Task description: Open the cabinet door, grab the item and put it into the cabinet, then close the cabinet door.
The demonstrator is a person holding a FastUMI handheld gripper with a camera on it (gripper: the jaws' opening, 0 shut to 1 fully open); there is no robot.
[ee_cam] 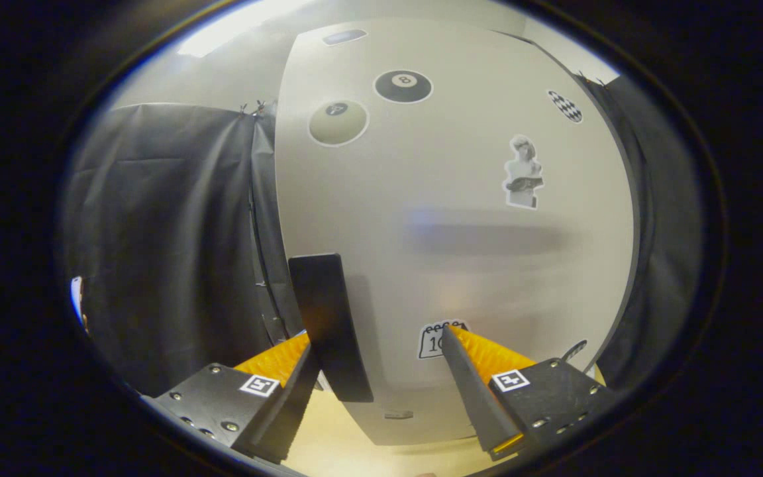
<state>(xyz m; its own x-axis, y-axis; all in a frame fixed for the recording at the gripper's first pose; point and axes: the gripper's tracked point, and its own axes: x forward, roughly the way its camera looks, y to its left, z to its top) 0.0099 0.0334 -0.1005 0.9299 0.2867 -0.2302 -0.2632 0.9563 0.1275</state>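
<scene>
The claw [375,344] was open, its fingers straddling the handle [328,324] near the left edge of the door [461,252], which looked shut. Whether opening or closing, I couldn't tell.

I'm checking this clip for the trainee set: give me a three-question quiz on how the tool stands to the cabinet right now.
1. True or false: the cabinet door looks shut, its sticker-covered front facing the tool.
2. Where is the black handle? A) between the fingers, close to the left one; B) beyond the right finger; C) up by the 8-ball sticker.
3. Fill in: the fingers stand ____, neither visibly pressing on the handle.

Key: 1 true; 2 A; 3 apart (open).
</scene>
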